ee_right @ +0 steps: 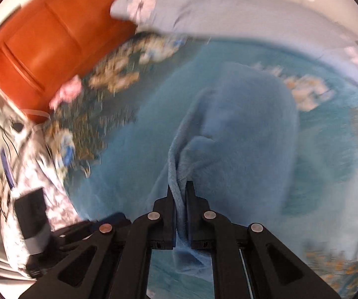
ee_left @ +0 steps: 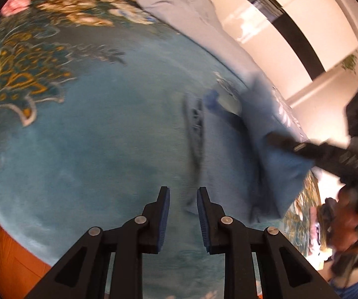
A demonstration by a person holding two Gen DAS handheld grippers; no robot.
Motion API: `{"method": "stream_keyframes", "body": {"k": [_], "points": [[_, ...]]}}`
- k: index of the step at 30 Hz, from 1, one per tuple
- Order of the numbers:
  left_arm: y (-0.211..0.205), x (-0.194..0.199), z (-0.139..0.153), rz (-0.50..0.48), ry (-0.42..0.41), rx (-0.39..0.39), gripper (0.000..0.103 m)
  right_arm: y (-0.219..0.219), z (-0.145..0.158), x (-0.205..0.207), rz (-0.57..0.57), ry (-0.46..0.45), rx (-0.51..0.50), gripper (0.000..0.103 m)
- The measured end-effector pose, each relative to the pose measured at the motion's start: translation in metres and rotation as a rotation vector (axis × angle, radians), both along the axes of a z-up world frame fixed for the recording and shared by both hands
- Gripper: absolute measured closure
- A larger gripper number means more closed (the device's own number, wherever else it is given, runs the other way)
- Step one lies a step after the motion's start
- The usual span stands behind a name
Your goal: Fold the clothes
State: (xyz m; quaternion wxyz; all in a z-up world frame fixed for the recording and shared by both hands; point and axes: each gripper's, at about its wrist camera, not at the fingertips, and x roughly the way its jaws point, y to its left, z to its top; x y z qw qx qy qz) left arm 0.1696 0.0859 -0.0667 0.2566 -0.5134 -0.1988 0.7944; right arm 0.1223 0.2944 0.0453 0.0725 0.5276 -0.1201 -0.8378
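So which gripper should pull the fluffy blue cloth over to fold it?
Probably the right gripper: it is already shut on the fluffy blue cloth. The left gripper is open, holding nothing, above the blanket.

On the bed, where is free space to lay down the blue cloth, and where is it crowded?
The free patch is the plain teal middle of the blanket, between its peacock pattern and the blue cloth, ahead of the open left gripper. It is crowded at the far edge, under the floral duvet. The right gripper grips the cloth.
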Motion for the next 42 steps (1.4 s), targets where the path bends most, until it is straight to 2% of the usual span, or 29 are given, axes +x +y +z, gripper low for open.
{"method": "stream_keyframes", "body": {"k": [2,5,6,8,11,15,17,19,21,22,23,24,26,30,33,42], "points": [[-0.004,0.001,-0.003,0.009,-0.005,-0.009,0.077,-0.019,-0.027,-0.007,0.032,-0.061,0.008,0.096],[-0.001,0.000,-0.005,0.011,-0.003,-0.014,0.074,-0.029,-0.041,-0.007,0.073,-0.078,0.024,0.089],[0.002,0.000,-0.004,0.007,0.000,-0.005,0.074,-0.027,-0.040,-0.005,0.082,-0.074,0.004,0.085],[0.005,0.001,0.000,-0.008,0.013,0.031,0.073,-0.018,-0.032,0.002,0.103,-0.055,-0.085,0.066],[0.017,0.005,0.009,-0.055,0.035,0.088,0.066,-0.001,-0.013,0.021,0.118,0.013,-0.187,0.061],[0.040,0.009,0.022,-0.124,0.062,0.146,0.054,0.043,0.009,0.050,0.003,0.096,-0.149,0.058],[0.054,0.006,0.027,-0.153,0.073,0.151,0.048,0.065,0.007,0.065,-0.057,0.092,-0.159,0.057],[0.066,0.001,0.028,-0.151,0.073,0.133,0.047,0.082,0.001,0.077,-0.102,0.078,-0.171,0.057],[0.072,-0.002,0.023,-0.121,0.058,0.123,0.050,0.095,-0.006,0.087,-0.134,0.064,-0.179,0.057],[0.072,-0.004,0.020,-0.102,0.045,0.129,0.054,0.099,-0.010,0.090,-0.145,0.057,-0.183,0.057],[0.070,-0.006,0.015,-0.086,0.034,0.143,0.076,0.101,-0.014,0.092,-0.152,0.052,-0.187,0.057],[0.068,-0.007,0.011,-0.070,0.027,0.153,0.086,0.103,-0.018,0.094,-0.158,0.047,-0.192,0.057],[0.061,-0.006,0.004,-0.043,0.027,0.149,0.090,0.108,-0.025,0.098,-0.166,0.036,-0.204,0.057],[0.052,-0.004,-0.019,-0.031,-0.015,0.091,0.090,0.113,-0.038,0.101,-0.159,0.023,-0.241,0.057],[0.043,0.000,-0.030,-0.008,-0.040,0.124,0.090,0.107,-0.049,0.099,-0.143,0.019,-0.278,0.057],[0.034,-0.003,-0.036,-0.025,-0.069,0.215,0.086,0.094,-0.084,0.097,-0.179,0.005,-0.373,0.057]]}}
